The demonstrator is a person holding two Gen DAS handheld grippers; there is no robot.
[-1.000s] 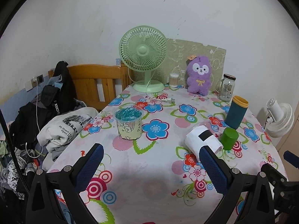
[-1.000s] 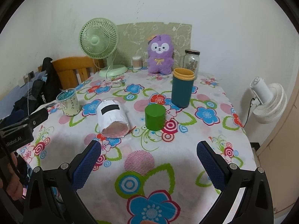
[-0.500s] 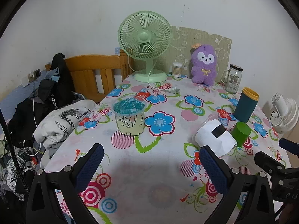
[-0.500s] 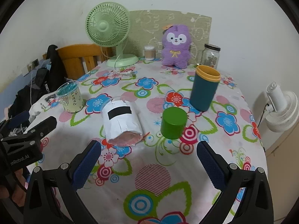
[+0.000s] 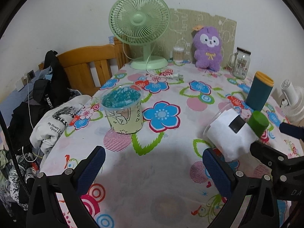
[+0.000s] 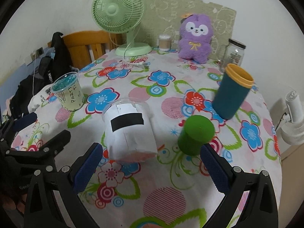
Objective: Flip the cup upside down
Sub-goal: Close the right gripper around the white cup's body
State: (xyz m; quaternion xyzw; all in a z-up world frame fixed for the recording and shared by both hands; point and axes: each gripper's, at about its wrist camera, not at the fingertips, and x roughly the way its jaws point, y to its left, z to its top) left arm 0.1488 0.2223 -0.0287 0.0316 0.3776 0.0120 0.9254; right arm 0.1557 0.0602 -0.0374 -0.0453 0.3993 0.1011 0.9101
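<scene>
A clear plastic cup wrapped in white paper with a black strip lies on its side on the floral tablecloth, its open end facing my right gripper; it also shows in the left wrist view. My right gripper is open and empty, its fingers just short of the cup. My left gripper is open and empty, left of the cup, over bare cloth. A green cup stands upside down beside the lying cup. A dark teal cup with a yellow rim stands upright behind it.
A clear party cup with blue filling stands at the left. A green fan, a purple plush toy, a glass jar and a small container line the back. Clothes and a wooden chair sit past the left edge.
Both grippers have moved forward and lower toward the table. The white-wrapped cup and green cup now sit much closer to the right gripper's fingers. No object has moved.
</scene>
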